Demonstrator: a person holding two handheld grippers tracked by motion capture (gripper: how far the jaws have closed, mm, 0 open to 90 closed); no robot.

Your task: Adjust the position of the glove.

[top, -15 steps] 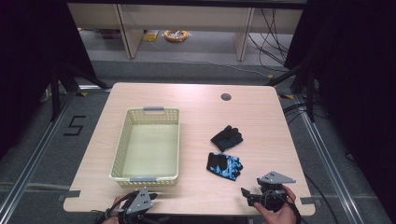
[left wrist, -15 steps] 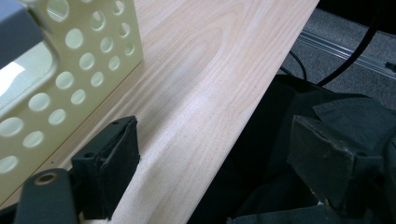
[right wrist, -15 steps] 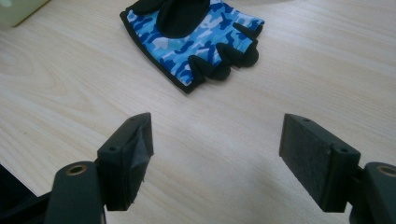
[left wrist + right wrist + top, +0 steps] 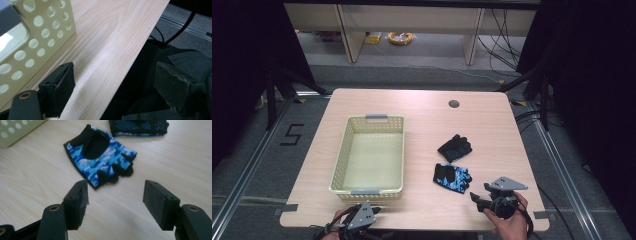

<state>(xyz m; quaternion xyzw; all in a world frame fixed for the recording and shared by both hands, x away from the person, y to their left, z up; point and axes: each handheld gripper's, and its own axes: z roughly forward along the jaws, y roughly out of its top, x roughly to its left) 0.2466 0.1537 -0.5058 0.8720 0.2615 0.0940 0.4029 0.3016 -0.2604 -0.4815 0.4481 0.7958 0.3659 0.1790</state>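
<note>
**Colours on the surface**

We see a pale wood-grain surface (image 4: pixel 422 107) and a cream-yellow perforated basket (image 4: pixel 343 155) with grey handles. One fingerless glove (image 4: pixel 100 155) is blue camouflage with black trim; the other glove (image 4: pixel 455 147) looks black from above, blue-dotted up close. Both tongs are black.

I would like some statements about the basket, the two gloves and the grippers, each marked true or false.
1. The basket holds both gloves. False: it is empty; both lie on the table.
2. The right gripper is open near the blue camouflage glove. True.
3. The left gripper grips the basket's rim. False: it is open and holds nothing.
4. The black glove lies farther from the person than the blue one. True.
</note>
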